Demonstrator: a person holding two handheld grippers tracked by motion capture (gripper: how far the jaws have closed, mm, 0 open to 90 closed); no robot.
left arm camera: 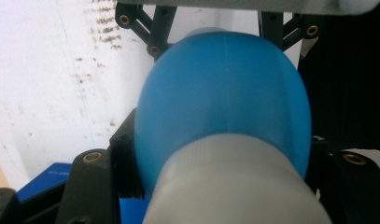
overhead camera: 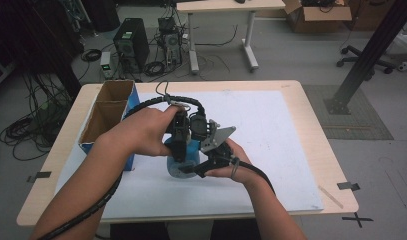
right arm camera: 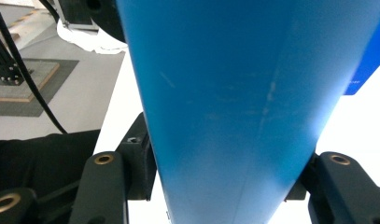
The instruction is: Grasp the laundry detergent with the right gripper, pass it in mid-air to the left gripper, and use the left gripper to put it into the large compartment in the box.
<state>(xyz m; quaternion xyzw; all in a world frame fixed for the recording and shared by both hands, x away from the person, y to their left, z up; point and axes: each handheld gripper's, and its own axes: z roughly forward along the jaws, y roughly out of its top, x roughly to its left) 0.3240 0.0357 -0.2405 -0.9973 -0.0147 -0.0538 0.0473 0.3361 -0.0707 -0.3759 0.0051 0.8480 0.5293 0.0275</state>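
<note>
A blue bottle point(overhead camera: 187, 151) with a pale grey cap point(left arm camera: 234, 186) is held over the white sheet point(overhead camera: 271, 130) near the table's middle, between both grippers. My left gripper point(overhead camera: 180, 142) comes from the upper left; in the left gripper view its jaws press on the bottle point(left arm camera: 225, 88) at the shoulder just past the cap, so the left gripper point(left arm camera: 222, 158) is shut on it. My right gripper point(overhead camera: 193, 169) comes from the right, and the right gripper point(right arm camera: 225, 177) is shut on the bottle's blue body point(right arm camera: 225, 93). The hands hide much of the bottle from above.
An open cardboard box with blue sides point(overhead camera: 111, 112) stands at the table's left, close to the left forearm; its blue side point(right arm camera: 365, 56) appears behind the bottle. Beyond the table's far edge are a computer tower point(overhead camera: 131, 42), cables and another table point(overhead camera: 226, 7).
</note>
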